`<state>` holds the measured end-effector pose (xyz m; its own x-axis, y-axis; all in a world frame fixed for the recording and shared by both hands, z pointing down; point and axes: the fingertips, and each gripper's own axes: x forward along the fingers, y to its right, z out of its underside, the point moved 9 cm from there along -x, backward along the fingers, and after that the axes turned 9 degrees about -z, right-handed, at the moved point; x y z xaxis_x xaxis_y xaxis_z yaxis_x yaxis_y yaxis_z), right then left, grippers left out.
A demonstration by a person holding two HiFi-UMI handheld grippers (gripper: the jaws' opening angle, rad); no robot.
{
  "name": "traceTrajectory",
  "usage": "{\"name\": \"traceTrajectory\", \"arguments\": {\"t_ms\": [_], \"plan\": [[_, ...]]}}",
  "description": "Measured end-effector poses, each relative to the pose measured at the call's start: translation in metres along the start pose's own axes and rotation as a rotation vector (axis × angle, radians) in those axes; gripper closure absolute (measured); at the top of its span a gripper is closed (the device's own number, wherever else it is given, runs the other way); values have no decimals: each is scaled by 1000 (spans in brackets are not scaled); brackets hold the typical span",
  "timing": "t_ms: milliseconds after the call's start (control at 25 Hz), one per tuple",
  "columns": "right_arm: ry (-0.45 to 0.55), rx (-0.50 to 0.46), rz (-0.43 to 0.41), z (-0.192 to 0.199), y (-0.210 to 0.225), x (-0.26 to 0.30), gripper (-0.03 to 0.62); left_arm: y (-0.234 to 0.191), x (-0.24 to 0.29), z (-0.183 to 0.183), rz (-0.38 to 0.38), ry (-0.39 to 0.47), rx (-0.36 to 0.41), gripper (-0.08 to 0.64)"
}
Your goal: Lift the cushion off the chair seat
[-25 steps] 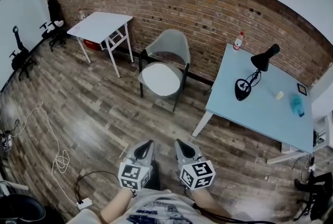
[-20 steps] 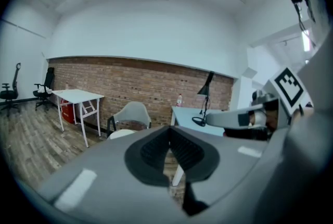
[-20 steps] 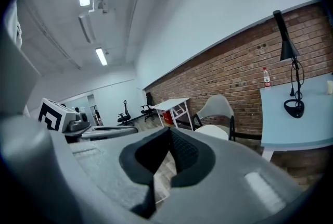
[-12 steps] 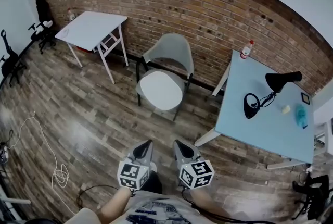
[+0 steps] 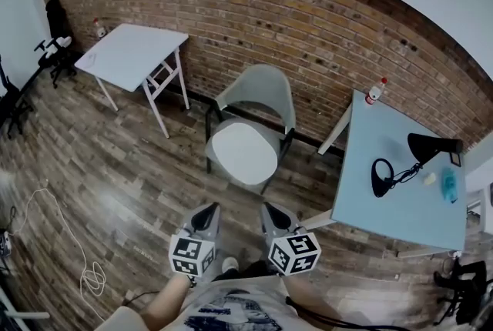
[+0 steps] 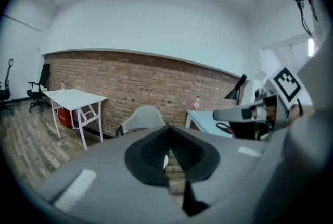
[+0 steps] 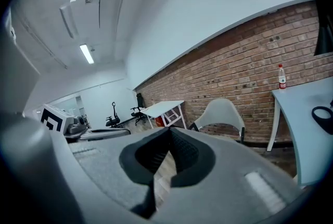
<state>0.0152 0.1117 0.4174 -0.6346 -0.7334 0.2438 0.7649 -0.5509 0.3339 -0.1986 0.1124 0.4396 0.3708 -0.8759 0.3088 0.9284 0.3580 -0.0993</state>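
A grey shell chair [image 5: 260, 91] with dark legs stands against the brick wall, and a round white cushion [image 5: 244, 152] lies on its seat. My left gripper [image 5: 206, 215] and right gripper [image 5: 271, 214] are side by side at the bottom of the head view, both shut and holding nothing, pointing toward the chair and short of it. In the left gripper view the chair [image 6: 141, 117] shows past the shut jaws. The right gripper view shows the chair [image 7: 223, 113] to the right of its jaws.
A light blue table [image 5: 400, 183] on the right carries a black desk lamp [image 5: 412, 160], a bottle [image 5: 375, 91] and small items. A white folding table [image 5: 131, 54] stands at the left by the wall. Office chairs [image 5: 54, 45] and floor cables [image 5: 73, 237] lie far left.
The chair and cushion have drawn closer and lower in the head view as I move toward them. Both grippers stayed shut and side by side.
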Motion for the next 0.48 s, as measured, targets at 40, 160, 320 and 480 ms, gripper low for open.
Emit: {"name": "traceTrajectory", "arguments": {"t_ms": [40,160,320,480], "plan": [[-1,1,5,-2,3,4,594,-3,5,-2,2,2,-4,569],[7,11,21,-11,16,15,594,-8,24,-4,17,-8,-10,569],[8,18,37,-17,34,30,594,-11,49,-9,38,-21,-6,569],[-5,41,35,-21,61,52,594,-17,83,-15,39,-32,-1,569]]}}
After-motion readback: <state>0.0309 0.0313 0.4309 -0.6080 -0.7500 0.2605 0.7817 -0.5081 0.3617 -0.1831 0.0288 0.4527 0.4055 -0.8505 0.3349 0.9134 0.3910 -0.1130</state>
